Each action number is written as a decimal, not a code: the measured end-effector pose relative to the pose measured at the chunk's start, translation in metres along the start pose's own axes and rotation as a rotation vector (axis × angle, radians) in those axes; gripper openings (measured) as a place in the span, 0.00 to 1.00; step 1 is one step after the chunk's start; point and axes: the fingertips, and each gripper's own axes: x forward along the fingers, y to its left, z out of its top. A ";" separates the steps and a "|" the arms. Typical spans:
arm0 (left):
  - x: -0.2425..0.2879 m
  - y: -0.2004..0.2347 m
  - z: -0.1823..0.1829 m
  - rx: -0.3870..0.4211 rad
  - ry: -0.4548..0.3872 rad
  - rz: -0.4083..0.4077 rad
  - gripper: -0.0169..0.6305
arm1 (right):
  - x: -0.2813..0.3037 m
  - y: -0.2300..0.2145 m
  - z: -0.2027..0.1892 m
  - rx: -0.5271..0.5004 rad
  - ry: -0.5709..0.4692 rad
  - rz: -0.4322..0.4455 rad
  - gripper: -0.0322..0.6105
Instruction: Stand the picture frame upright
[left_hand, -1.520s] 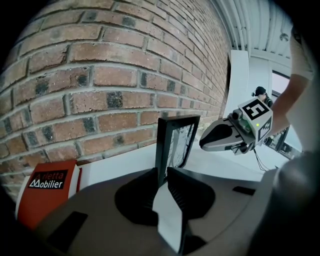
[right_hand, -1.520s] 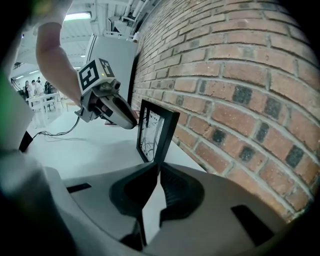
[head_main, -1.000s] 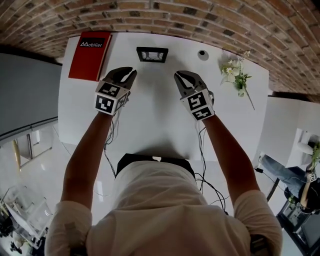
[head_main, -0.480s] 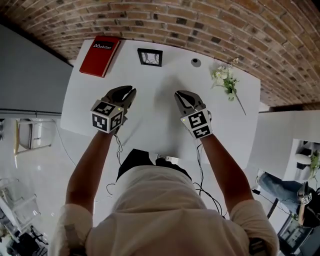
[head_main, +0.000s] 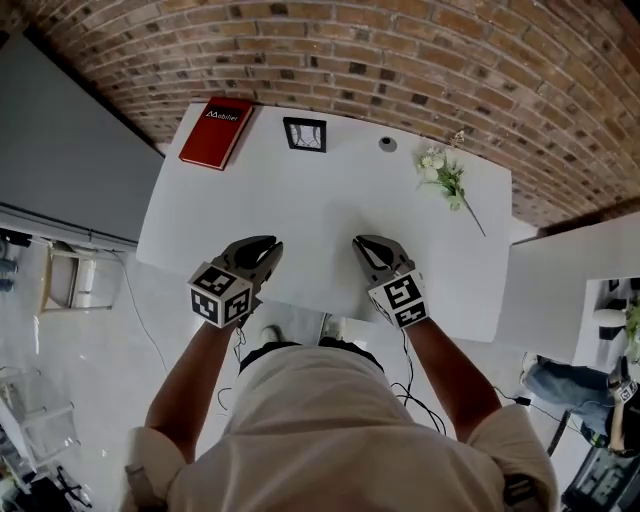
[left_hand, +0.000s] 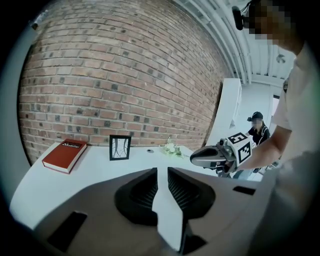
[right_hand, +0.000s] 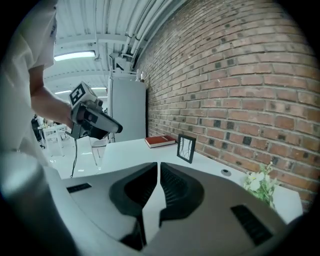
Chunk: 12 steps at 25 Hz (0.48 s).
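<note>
- Picture frame (head_main: 305, 134): black-edged and already upright at the far edge of the white desk (head_main: 320, 220), close to the brick wall (head_main: 400, 60). In the left gripper view the frame (left_hand: 120, 147) is seen face-on. In the right gripper view it (right_hand: 186, 148) is seen at an angle.
- Red book (head_main: 217, 132): laid flat near the desk's far left corner, beside the frame but not touching it. It is also visible in the gripper views (left_hand: 65, 155) (right_hand: 161, 141).
- Small round dark fitting (head_main: 388, 144): set in the desk top on the frame's other side. What it is cannot be told.
- Sprig of white flowers (head_main: 443, 175): laid on the desk further right, with the stem pointing toward the right edge. It is also seen low in the right gripper view (right_hand: 261, 184).
- Left tool (head_main: 268, 248): held over the near edge of the desk, well apart from the frame. Its jaws (left_hand: 161, 172) are parted by a narrow gap, and only bare desk is seen between them.
- Right tool (head_main: 362, 246): held level with the left one, also over the near edge. Its jaws (right_hand: 158, 167) are drawn almost together with a thin slit left. Nothing is gripped.
- Each tool is caught in the other's view (left_hand: 196, 159) (right_hand: 117, 127), both held in the air.
- A second person is seen in the background of the left gripper view.
</note>
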 end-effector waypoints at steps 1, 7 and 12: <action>-0.006 -0.004 -0.001 0.002 -0.005 -0.010 0.12 | -0.007 0.008 -0.001 0.006 0.002 -0.001 0.09; -0.054 -0.017 -0.009 0.022 -0.017 -0.076 0.12 | -0.039 0.054 -0.001 0.049 0.009 -0.041 0.09; -0.107 -0.009 -0.021 -0.001 -0.042 -0.133 0.12 | -0.041 0.100 0.016 0.070 0.001 -0.081 0.09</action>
